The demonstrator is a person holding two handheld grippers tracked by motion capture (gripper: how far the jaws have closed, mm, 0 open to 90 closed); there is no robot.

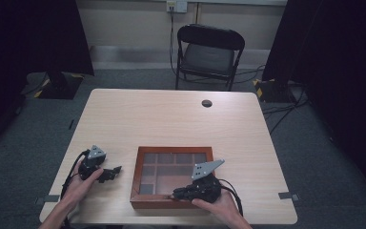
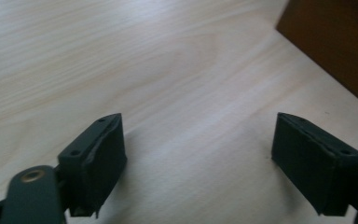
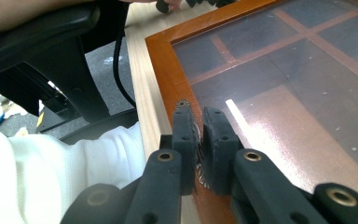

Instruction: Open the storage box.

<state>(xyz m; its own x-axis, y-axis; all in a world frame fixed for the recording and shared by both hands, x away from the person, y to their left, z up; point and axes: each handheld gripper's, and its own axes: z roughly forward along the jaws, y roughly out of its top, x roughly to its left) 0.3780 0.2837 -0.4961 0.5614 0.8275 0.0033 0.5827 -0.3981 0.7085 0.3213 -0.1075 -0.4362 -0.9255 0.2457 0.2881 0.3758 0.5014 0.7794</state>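
Two grippers: left gripper (image 2: 199,161) wide open, empty; right gripper (image 3: 198,135) pinches box knob (image 3: 183,103); no writing

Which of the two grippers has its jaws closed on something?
The right gripper, at the near edge of the wooden box: its jaws pinch a small metal knob on the lid's frame. The left gripper rests open on the table beside the box.

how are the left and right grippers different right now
The left hand-held gripper has its jaws wide apart with nothing between them; the right hand-held gripper has its jaws nearly closed on a small metal tab at the wooden box's front rim. The left rests over the bare table beside the box; the right is at the box itself. Both are black and held by hand.
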